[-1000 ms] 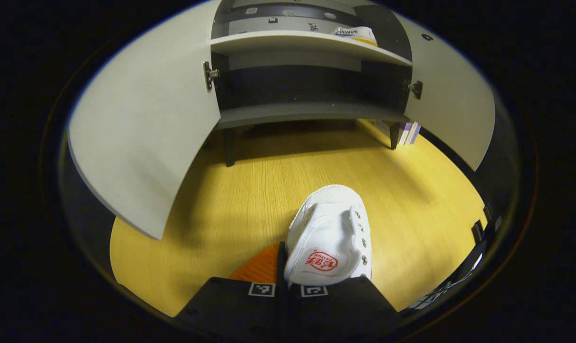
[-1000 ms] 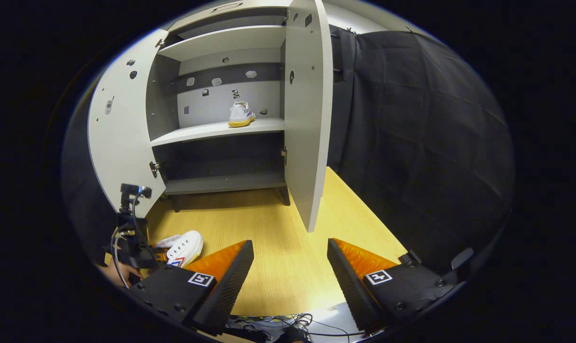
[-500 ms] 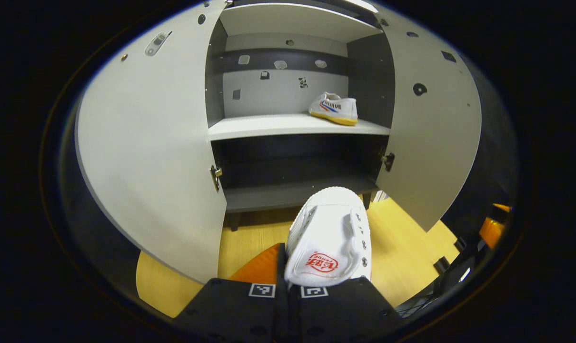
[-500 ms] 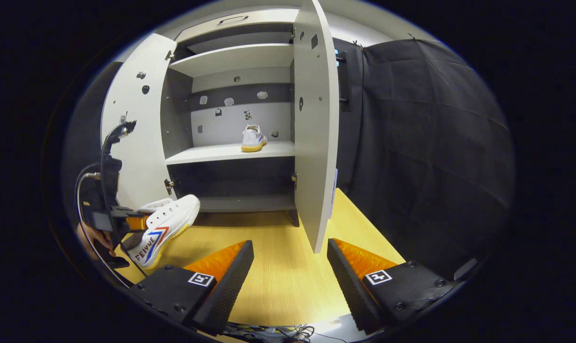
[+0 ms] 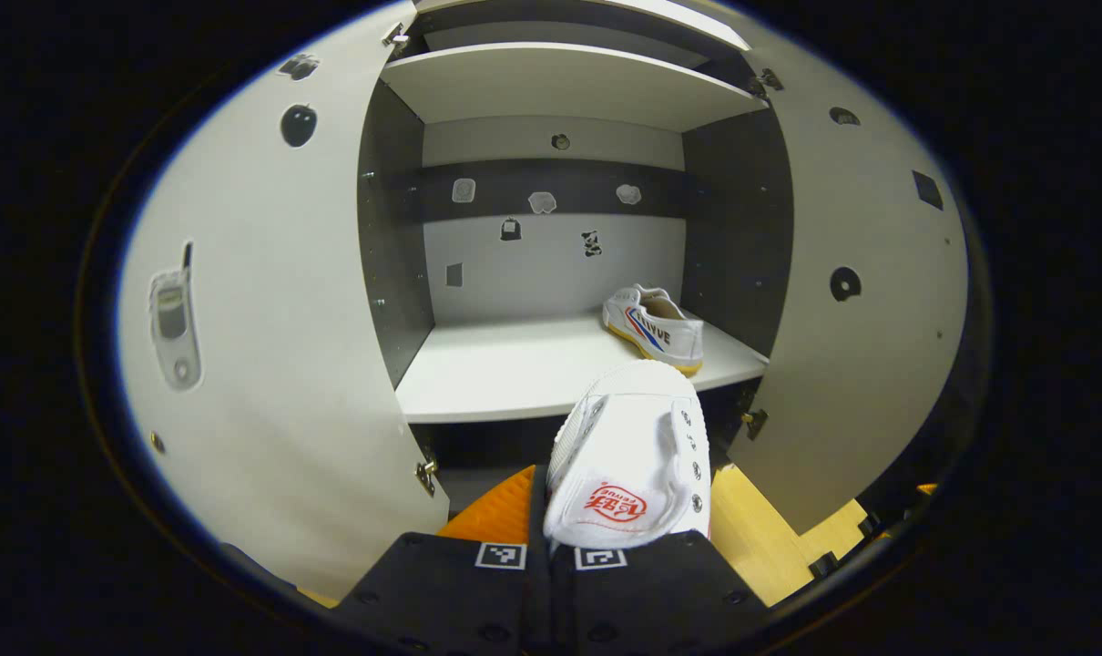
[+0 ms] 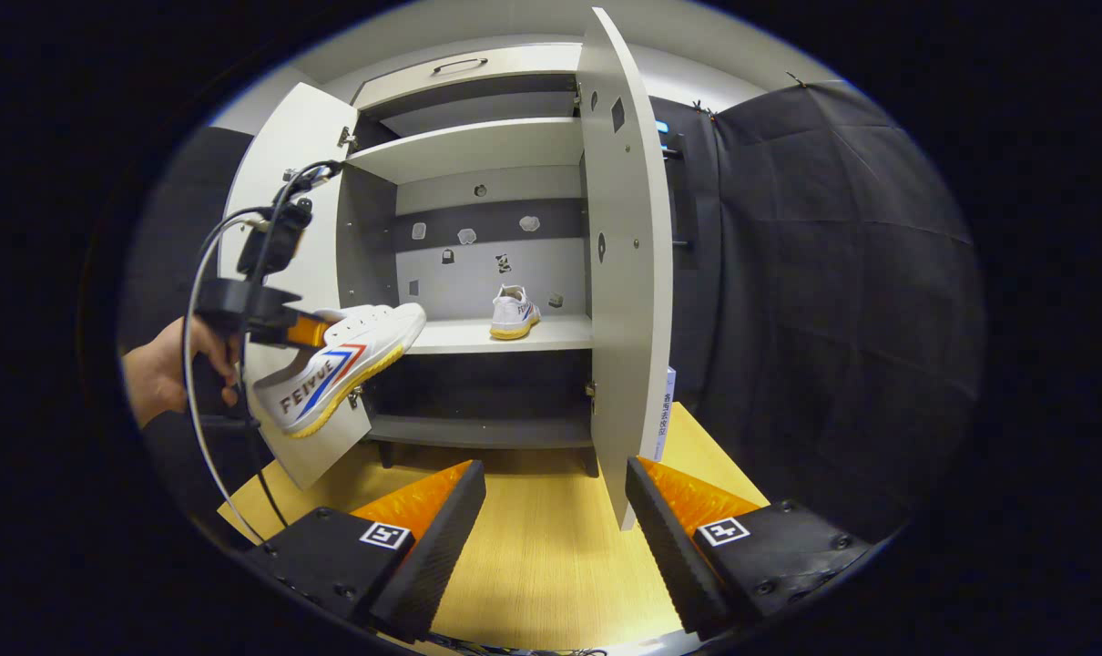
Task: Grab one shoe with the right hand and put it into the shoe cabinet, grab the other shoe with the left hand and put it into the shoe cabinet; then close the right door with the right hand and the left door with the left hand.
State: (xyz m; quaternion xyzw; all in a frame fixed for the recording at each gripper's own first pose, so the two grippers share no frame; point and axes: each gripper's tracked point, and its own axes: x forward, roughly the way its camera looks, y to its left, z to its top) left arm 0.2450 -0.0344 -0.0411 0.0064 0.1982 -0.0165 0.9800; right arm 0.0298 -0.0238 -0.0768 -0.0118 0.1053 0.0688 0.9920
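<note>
Pinching a white shoe (image 5: 631,465), the left gripper (image 5: 551,556) faces the cabinet shelf (image 5: 515,369) — right gripper (image 6: 556,528) spread, empty.

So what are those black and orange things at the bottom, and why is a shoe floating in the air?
Those are the fingers of two grippers, hand-held pinching tools. A person holds one in each hand, and a small camera rides on each, so each round picture looks out along one gripper. In the left gripper view, the left gripper pinches a white shoe by its heel, so it is carried, not floating. The right gripper view shows that shoe from the side, with the person's hand behind it. The right gripper is open and holds nothing. Ahead stands a shoe cabinet with both doors open. The other shoe already sits on its shelf.
</note>
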